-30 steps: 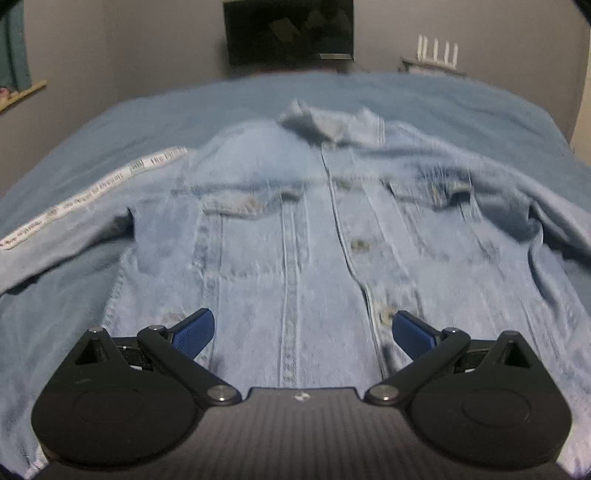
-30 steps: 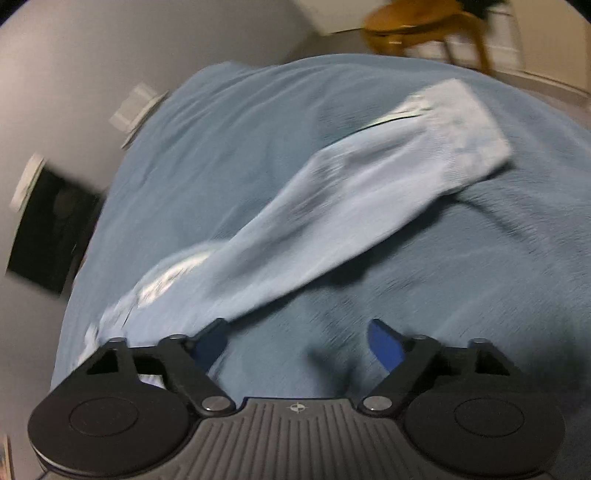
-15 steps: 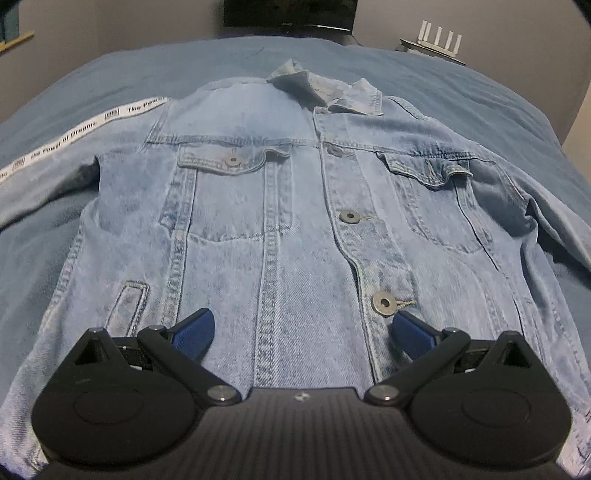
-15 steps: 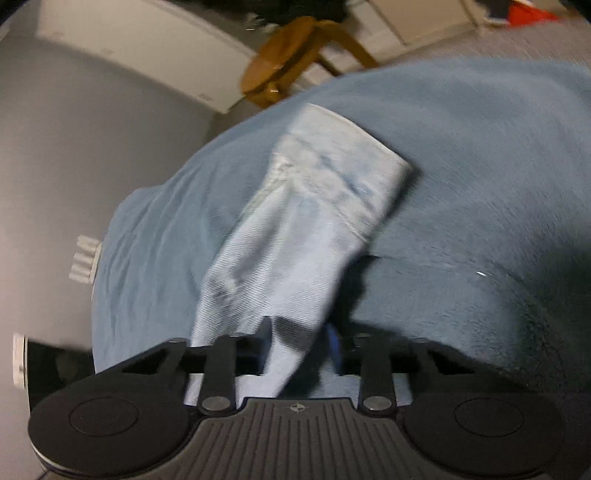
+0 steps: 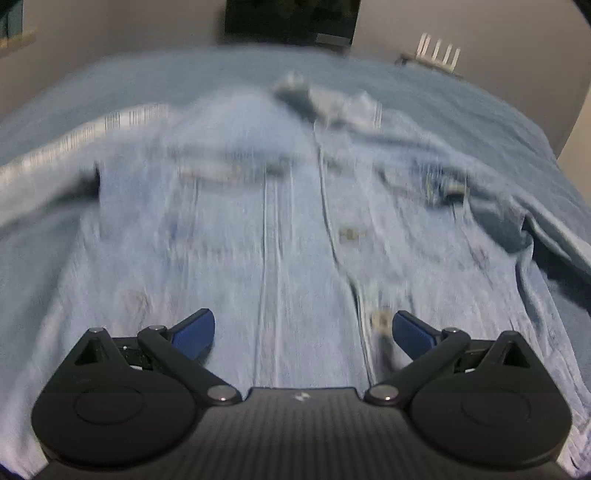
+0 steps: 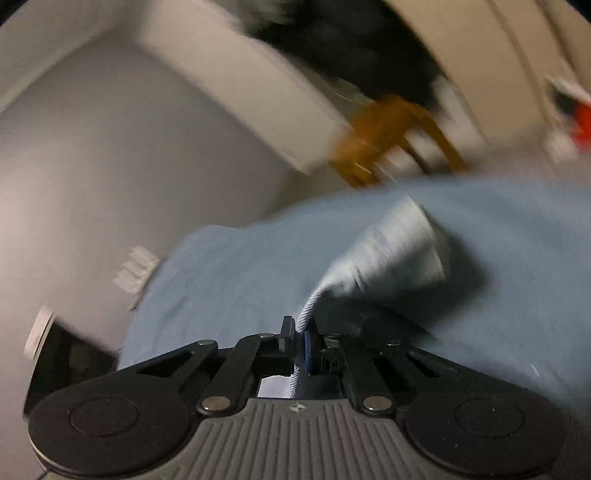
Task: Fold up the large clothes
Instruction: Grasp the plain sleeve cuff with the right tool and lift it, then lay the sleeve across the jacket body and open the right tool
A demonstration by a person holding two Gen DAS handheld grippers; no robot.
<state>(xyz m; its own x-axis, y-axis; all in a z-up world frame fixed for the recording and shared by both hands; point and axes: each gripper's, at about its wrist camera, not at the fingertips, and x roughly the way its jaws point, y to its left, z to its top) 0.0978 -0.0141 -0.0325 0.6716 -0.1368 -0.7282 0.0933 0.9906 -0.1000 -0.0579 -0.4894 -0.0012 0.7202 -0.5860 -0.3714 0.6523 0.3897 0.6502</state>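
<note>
A light blue denim jacket (image 5: 288,229) lies front up on the blue bedspread (image 5: 461,96), collar far, with a white printed stripe along its left sleeve (image 5: 92,129). My left gripper (image 5: 301,330) is open and empty, low over the jacket's lower front near a button (image 5: 380,317). In the right wrist view my right gripper (image 6: 300,338) is shut on the jacket's other sleeve (image 6: 391,251), pinching its edge and holding it lifted off the bedspread (image 6: 229,273). Both views are motion-blurred.
A dark screen (image 5: 291,18) and a white router (image 5: 436,51) stand beyond the bed's far side. A wooden stool (image 6: 391,136) and white cabinets (image 6: 258,88) stand past the bed edge in the right wrist view. A red item (image 6: 581,122) is at the far right.
My right gripper closed on the sleeve and lifted it, tilting the view up toward the wall. My left gripper stayed open and shifted over the jacket's front, the view now blurred.
</note>
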